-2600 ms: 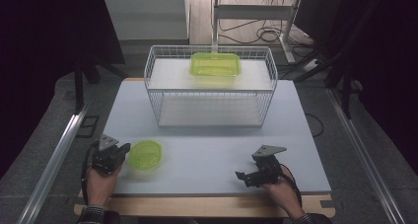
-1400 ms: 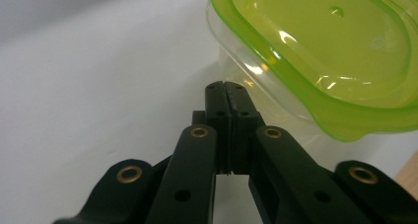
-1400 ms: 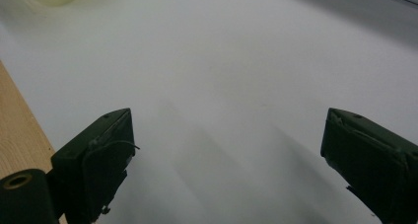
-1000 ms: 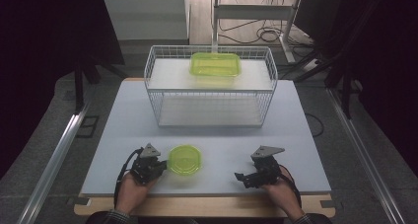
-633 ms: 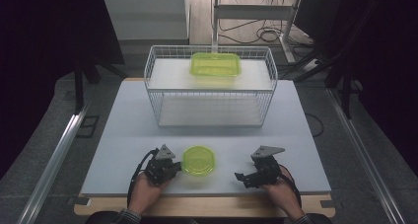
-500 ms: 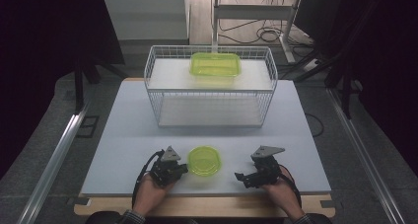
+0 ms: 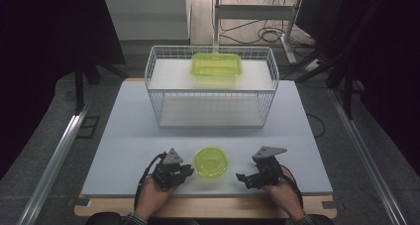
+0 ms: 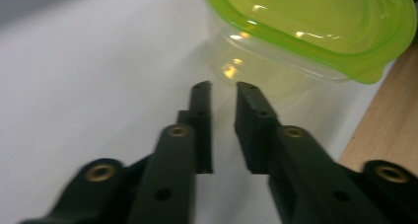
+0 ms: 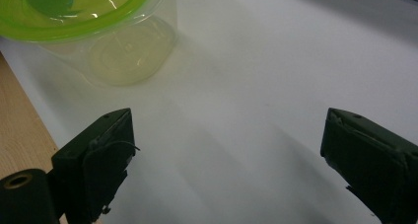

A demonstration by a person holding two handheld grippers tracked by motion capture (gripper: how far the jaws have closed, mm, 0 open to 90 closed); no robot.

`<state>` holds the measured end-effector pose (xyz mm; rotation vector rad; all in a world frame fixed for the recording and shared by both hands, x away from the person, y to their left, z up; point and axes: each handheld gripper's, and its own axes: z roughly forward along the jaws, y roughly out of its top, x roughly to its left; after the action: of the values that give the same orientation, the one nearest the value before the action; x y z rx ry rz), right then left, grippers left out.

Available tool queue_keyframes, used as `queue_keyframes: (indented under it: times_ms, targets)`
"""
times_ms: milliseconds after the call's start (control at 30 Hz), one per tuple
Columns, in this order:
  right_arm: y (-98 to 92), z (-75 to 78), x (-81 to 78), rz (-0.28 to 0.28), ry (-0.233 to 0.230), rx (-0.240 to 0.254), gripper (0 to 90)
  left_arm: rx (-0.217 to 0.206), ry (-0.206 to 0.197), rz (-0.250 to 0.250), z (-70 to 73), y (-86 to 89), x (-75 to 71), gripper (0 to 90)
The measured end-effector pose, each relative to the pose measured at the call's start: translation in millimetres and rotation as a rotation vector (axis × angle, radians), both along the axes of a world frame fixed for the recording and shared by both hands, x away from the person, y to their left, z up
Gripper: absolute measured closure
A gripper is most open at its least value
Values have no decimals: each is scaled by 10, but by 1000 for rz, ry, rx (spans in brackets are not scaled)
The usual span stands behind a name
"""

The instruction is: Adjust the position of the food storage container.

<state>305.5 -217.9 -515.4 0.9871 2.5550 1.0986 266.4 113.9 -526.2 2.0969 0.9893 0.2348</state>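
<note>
A small round clear container with a lime-green lid [image 7: 210, 161] stands on the white table near its front edge, between my two grippers. My left gripper [image 7: 189, 171] lies just left of it, pointing at it. In the left gripper view its jaws [image 8: 223, 86] stand a narrow gap apart, having just been opening, with nothing between them; the container [image 8: 305, 31] sits just past the tips. My right gripper [image 7: 241, 178] rests to the right of the container, with a gap between. Its jaws [image 9: 226, 118] are spread wide and empty, and the container [image 9: 98, 31] is off to the upper left.
A white wire basket [image 7: 153, 93] stands at the back middle of the table. A rectangular green-lidded container [image 7: 216, 65] rests on its upper shelf. A wooden strip [image 7: 208, 205] runs along the table's front edge, under the person's hands.
The left hand slid right along the front of the table, bringing the round container from the front left to the middle. Its jaws have now parted off the container. The right gripper stayed put.
</note>
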Motion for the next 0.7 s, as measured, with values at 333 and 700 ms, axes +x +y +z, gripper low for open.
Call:
queue_keyframes:
  times_ms: [333, 700]
  targets:
    - [-4, -1, 3, 1, 15, 19, 74, 12, -80, 58, 131, 235, -141, 423]
    - [-8, -2, 2, 0, 10, 13, 73, 52, -101, 121, 93, 395, -265, 79]
